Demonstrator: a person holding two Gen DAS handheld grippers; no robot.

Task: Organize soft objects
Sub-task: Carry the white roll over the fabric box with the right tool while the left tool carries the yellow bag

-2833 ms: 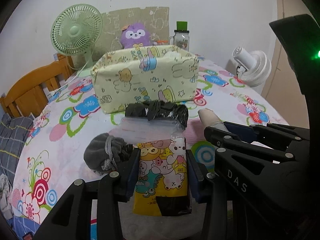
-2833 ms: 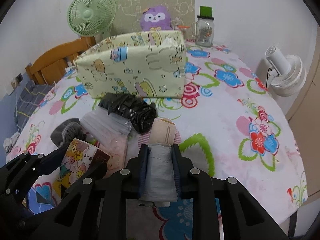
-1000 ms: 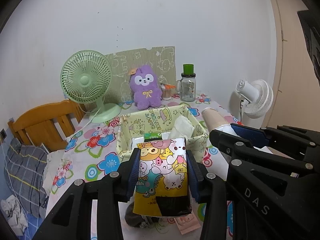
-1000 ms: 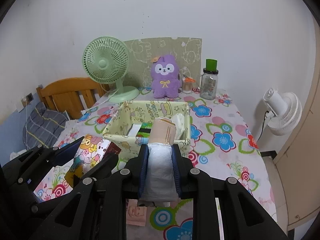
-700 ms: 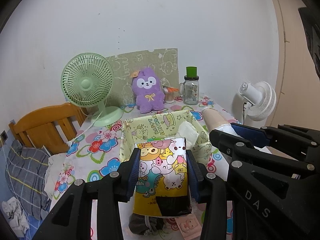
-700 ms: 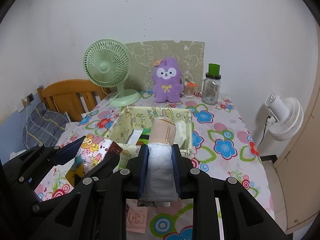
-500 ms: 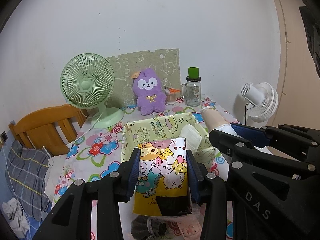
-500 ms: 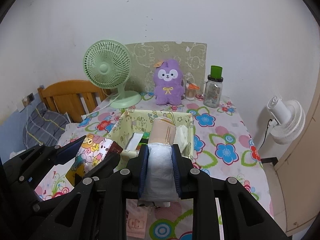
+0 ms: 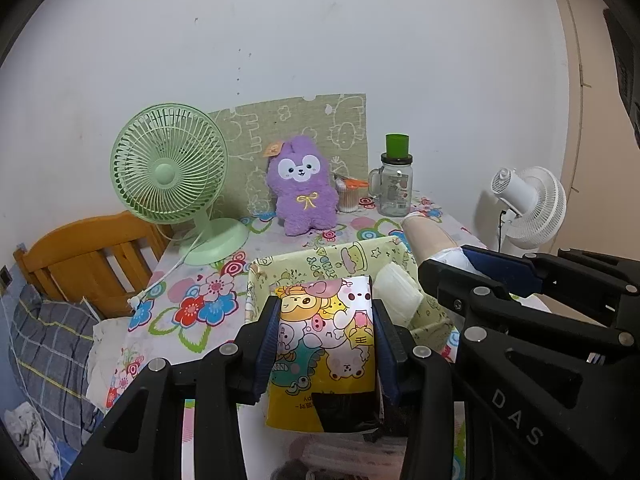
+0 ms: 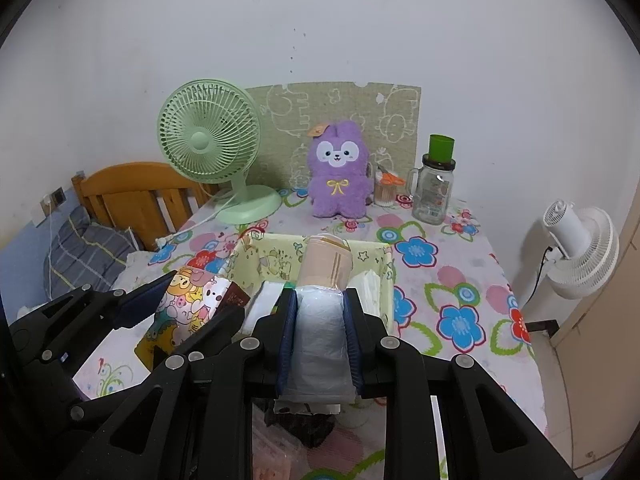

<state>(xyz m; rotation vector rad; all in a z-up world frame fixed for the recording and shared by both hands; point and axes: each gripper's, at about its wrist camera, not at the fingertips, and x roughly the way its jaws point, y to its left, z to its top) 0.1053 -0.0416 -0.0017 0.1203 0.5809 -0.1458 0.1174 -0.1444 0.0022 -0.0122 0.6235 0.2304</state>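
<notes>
My left gripper (image 9: 325, 316) is shut on a cartoon-printed yellow packet (image 9: 326, 356) and holds it in the air over the near wall of the pale yellow fabric bin (image 9: 340, 262). The packet also shows in the right wrist view (image 10: 188, 300). My right gripper (image 10: 320, 300) is shut on a rolled white and beige bundle (image 10: 322, 280), held above the same bin (image 10: 372, 248), and it also shows in the left wrist view (image 9: 430, 238). White folded items (image 9: 394, 290) lie inside the bin.
A green desk fan (image 9: 172, 184), a purple plush toy (image 9: 304, 188) and a glass jar with a green lid (image 9: 396, 186) stand at the back of the flowered table (image 10: 452, 292). A white fan (image 10: 580, 252) stands on the right, a wooden bed frame (image 10: 136, 192) on the left.
Both grippers rose from the table with their objects and moved forward. The bin now lies just below and ahead of them, and the dark bags are behind and under the grippers.
</notes>
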